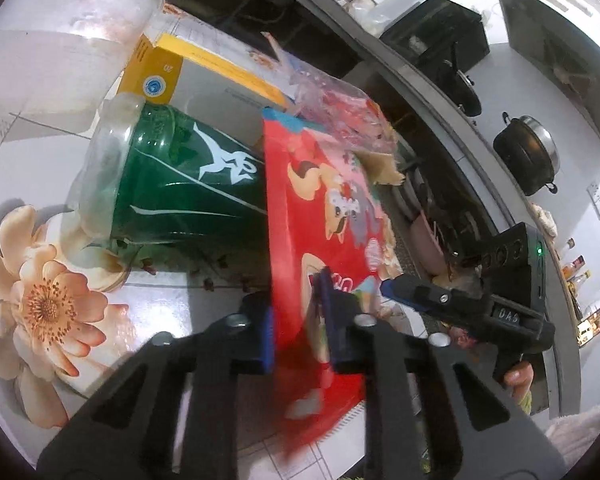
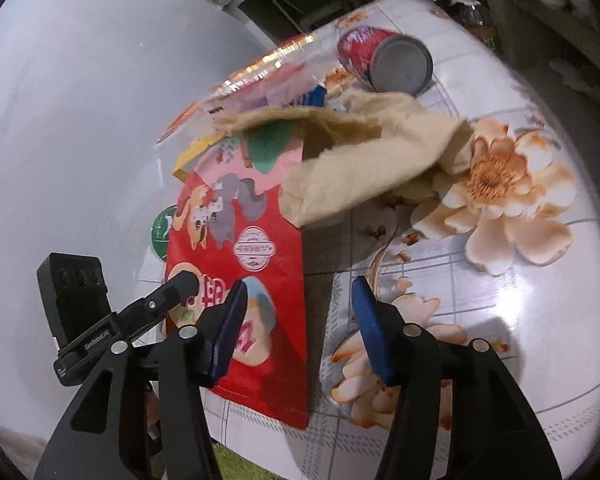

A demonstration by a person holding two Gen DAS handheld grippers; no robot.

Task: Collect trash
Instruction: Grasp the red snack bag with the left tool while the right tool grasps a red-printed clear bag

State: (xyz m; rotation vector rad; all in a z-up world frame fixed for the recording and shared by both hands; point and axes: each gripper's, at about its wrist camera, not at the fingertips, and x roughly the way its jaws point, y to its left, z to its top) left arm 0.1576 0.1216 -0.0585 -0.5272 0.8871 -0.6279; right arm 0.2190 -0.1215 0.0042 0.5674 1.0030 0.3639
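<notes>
A: Left wrist view?
B: Rides behind the left claw (image 1: 300,320), angled down, close over the counter (image 1: 28,168), facing a kitchen wall.
A: Right wrist view?
B: Behind the right claw (image 2: 300,328), tilted down, equally close.
A: Overlap?
B: Both show the red snack bag (image 1: 320,208) (image 2: 252,240), the flowered counter (image 2: 500,280), and each other's claw.
</notes>
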